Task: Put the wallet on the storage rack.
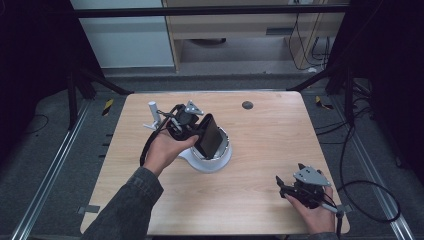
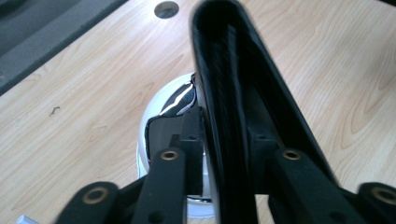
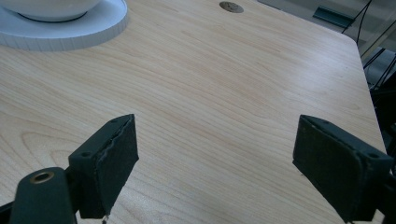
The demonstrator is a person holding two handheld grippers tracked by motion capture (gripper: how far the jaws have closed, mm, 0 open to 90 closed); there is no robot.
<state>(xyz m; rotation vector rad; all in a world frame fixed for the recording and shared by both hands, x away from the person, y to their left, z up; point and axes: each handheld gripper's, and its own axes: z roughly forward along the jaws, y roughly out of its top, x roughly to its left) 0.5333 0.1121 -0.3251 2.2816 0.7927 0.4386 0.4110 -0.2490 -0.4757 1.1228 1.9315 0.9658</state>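
High view: left gripper clamped on black slab over white dish

High view: pale wood table (image 1: pixel 260 150) with rounded corners and a dark round plug (image 1: pixel 247 104) near the far edge; grey floor around it, metal rails at both sides, cables (image 1: pixel 367 187) coiled at right, light cabinets beyond.

Left gripper (image 1: pixel 192 131), mid-table left: jaws closed tight on a flat black slab (image 1: pixel 209 136), held on edge and tilted, directly above a white dish (image 1: pixel 212 161). From left gripper view, slab (image 2: pixel 233 116) pinched between both jaws, dish (image 2: pixel 156 105) underneath; touching or not, cannot tell. Small white post (image 1: pixel 153 112) standing just behind that gripper.

Right gripper (image 1: pixel 280 186), near the front right corner: jaws spread wide, nothing between, bare wood under them in right gripper view; well apart from the dish (image 3: pixel 65 28).

Left hand (image 1: pixel 165 150) wrapped round its gripper, sleeved forearm reaching in diagonally from bottom. Right hand (image 1: pixel 315 212) low at the table edge, gripper pointing left.
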